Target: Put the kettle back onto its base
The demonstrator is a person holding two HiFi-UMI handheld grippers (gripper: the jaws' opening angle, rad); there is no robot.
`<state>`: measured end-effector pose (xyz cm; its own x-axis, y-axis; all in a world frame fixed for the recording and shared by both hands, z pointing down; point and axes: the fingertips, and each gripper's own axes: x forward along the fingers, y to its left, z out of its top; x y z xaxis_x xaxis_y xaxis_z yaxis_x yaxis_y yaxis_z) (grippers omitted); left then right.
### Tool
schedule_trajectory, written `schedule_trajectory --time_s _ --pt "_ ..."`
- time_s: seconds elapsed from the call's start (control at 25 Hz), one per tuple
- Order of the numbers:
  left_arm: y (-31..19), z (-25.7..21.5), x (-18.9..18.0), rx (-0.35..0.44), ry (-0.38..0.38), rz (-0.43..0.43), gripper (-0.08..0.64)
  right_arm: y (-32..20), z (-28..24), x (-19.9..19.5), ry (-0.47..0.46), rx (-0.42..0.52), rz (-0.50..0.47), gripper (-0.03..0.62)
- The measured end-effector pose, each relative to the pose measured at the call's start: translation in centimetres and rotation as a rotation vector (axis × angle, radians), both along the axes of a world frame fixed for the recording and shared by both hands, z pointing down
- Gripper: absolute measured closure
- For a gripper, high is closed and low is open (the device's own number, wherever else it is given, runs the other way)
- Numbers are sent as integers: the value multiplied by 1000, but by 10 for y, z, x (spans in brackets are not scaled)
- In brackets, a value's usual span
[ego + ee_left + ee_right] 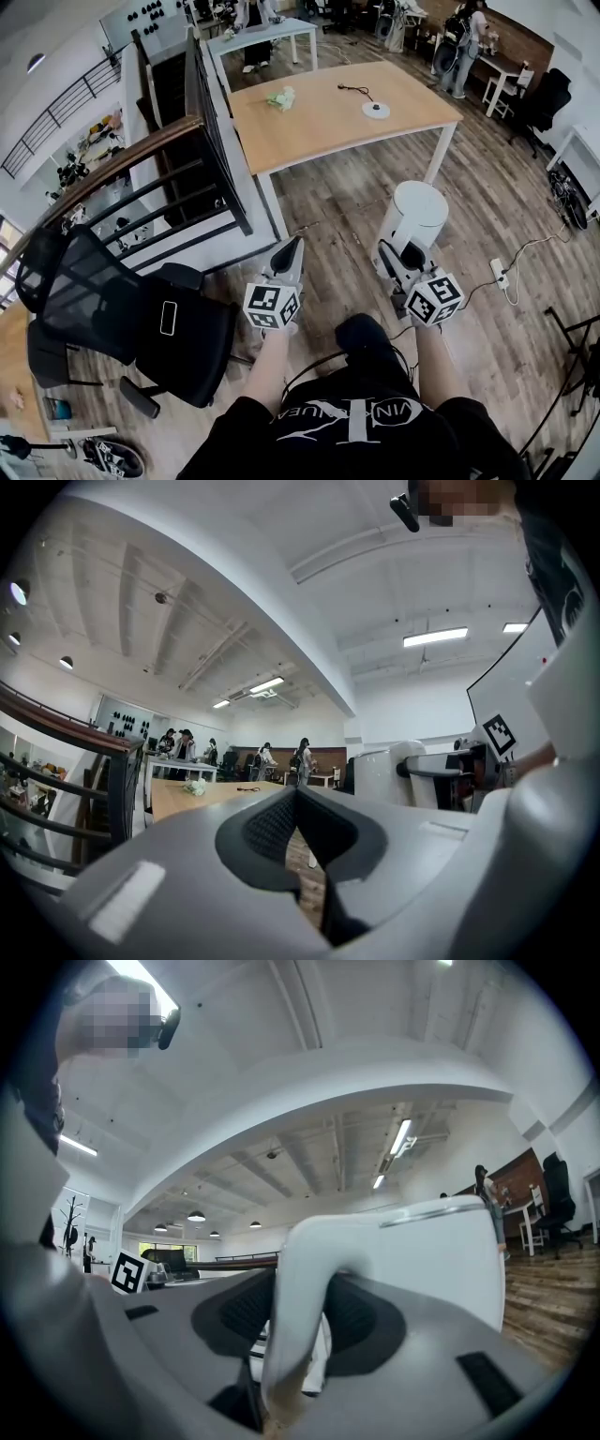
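Observation:
A white kettle (417,211) hangs above the wooden floor, carried by its handle (300,1297). My right gripper (398,258) is shut on that handle, and the kettle's body (441,1260) fills the right gripper view ahead. The round white base (375,110) with its black cord lies on the wooden table (319,127) farther ahead. My left gripper (289,251) is held level beside the right one, shut with nothing between its pads (272,827). In the left gripper view the kettle (380,775) shows to the right.
A black office chair (122,319) stands at the left. A dark stair railing (192,178) runs beside the table's left end. A white power strip (500,274) lies on the floor at the right. A pale bundle (281,97) rests on the table. People stand at far desks.

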<state>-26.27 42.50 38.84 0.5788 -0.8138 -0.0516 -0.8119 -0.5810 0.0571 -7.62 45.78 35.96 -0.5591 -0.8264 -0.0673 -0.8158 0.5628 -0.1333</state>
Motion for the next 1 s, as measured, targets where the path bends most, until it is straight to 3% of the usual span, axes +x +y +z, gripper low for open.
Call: schedule_trajectory --time_s 0.56,1.0 --pt "-136 14 44 -31 12 -5 551 -129 20 42 -18 -49 -25 431" --pt "-267 17 111 -40 26 -6 551 -251 22 98 -5 -74 -65 430"
